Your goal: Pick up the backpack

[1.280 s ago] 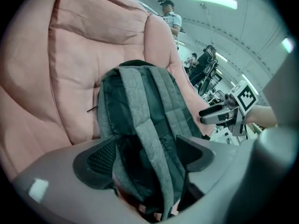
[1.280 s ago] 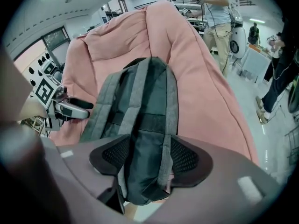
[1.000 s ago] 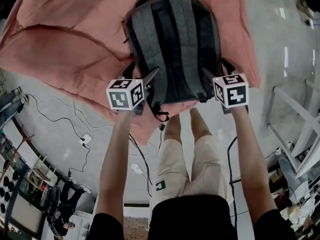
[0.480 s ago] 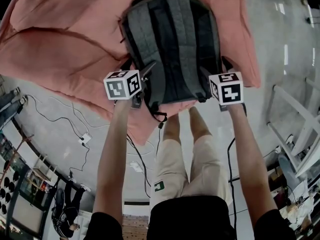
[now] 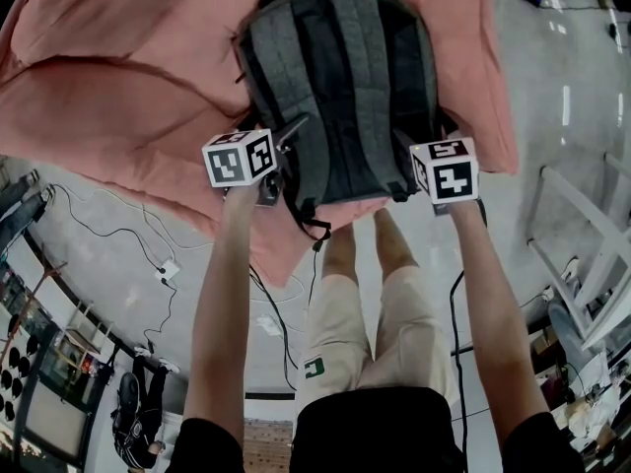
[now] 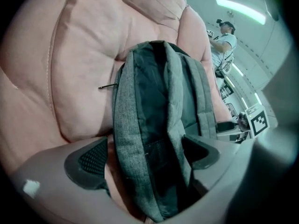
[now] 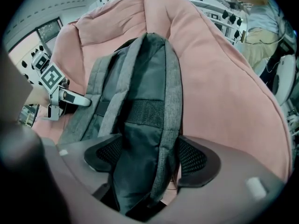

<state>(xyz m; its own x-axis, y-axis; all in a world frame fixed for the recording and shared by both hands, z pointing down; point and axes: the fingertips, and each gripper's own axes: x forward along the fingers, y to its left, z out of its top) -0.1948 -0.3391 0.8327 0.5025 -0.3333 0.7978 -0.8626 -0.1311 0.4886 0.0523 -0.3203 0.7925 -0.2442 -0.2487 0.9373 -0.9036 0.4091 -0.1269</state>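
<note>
A grey backpack (image 5: pixel 340 77) lies straps-up on a pink beanbag (image 5: pixel 128 77). My left gripper (image 5: pixel 286 156) sits at its lower left corner and my right gripper (image 5: pixel 409 166) at its lower right corner. In the left gripper view the backpack's side (image 6: pixel 154 125) runs between the jaws of the left gripper (image 6: pixel 145 155), with pink cushion showing beside one pad. In the right gripper view a strap and dark fabric (image 7: pixel 140 106) fill the gap of the right gripper (image 7: pixel 149 157). Both pairs of jaws have just been opening, and they now stand wide around the backpack without squeezing it.
The beanbag rests on a grey floor with cables and a power strip (image 5: pixel 170 272) at the left. A white frame (image 5: pixel 592 264) stands at the right. My own legs (image 5: pixel 365 294) are just below the beanbag's edge. A person (image 6: pixel 223 45) stands far behind.
My left gripper has moved a little farther up along the backpack's lower left corner. The right gripper has barely shifted. The backpack lies where it was.
</note>
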